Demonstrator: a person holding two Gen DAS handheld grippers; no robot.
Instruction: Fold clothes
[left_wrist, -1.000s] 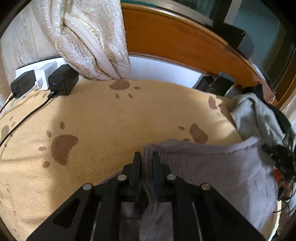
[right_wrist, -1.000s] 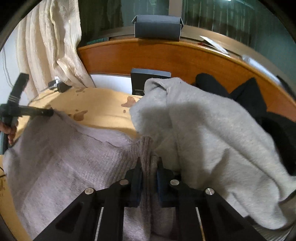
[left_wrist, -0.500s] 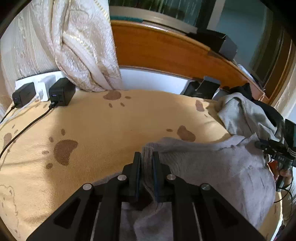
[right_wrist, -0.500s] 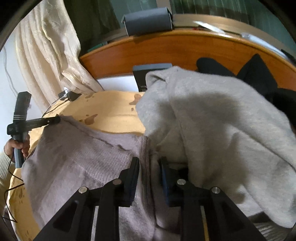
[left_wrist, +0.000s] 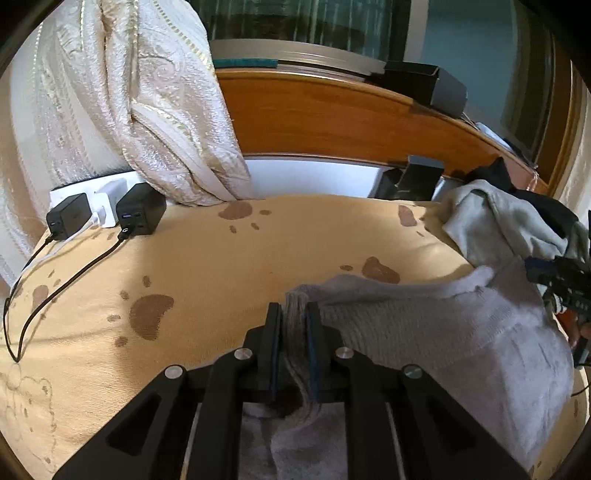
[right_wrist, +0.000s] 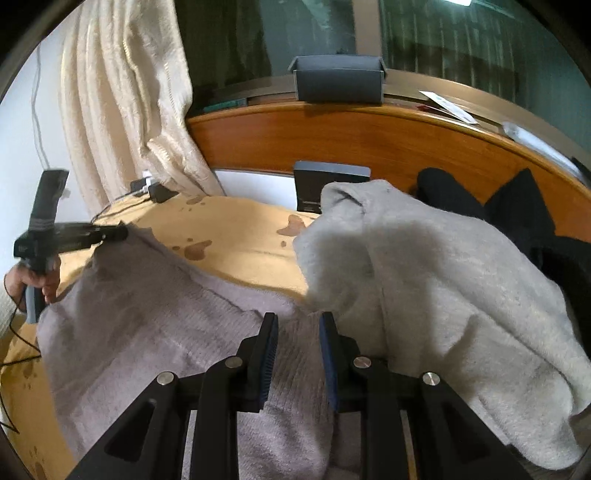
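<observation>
**Grippers at the knit's two top corners**

Left gripper (left_wrist: 293, 314) pinched a bunched corner of the mauve-grey knit garment (left_wrist: 424, 332), though its jaws had just been easing apart, with the fabric between them and apparently touching both pads. Right gripper (right_wrist: 298, 325) stood with its jaws parted after just opening; the garment's other corner lay between the blue-edged pads (right_wrist: 271, 350) without being pressed. The garment was spread over the yellow paw-print blanket (left_wrist: 184, 266), its upper edge stretched between the two grippers.

Crowding its right side, a light grey sweatshirt (right_wrist: 424, 277) lay heaped just beside the right gripper, apparently touching the knit's edge, with black clothing (right_wrist: 517, 214) piled behind it against the wooden headboard (right_wrist: 369, 140). A dark box (right_wrist: 314, 184) stood at the headboard's foot, partly hidden by the sweatshirt; whether anything was inside could not be told. Another dark box (right_wrist: 338, 83) sat on the ledge above, its contents likewise unseen.

At the blanket's far left corner, two black chargers (left_wrist: 140, 214) were plugged into a white power strip (left_wrist: 107, 199), their cables trailing across the blanket, well apart from the garment. A cream curtain (left_wrist: 147, 110) hung down over the strip. A hand (right_wrist: 37, 280) gripped the left gripper's handle.
</observation>
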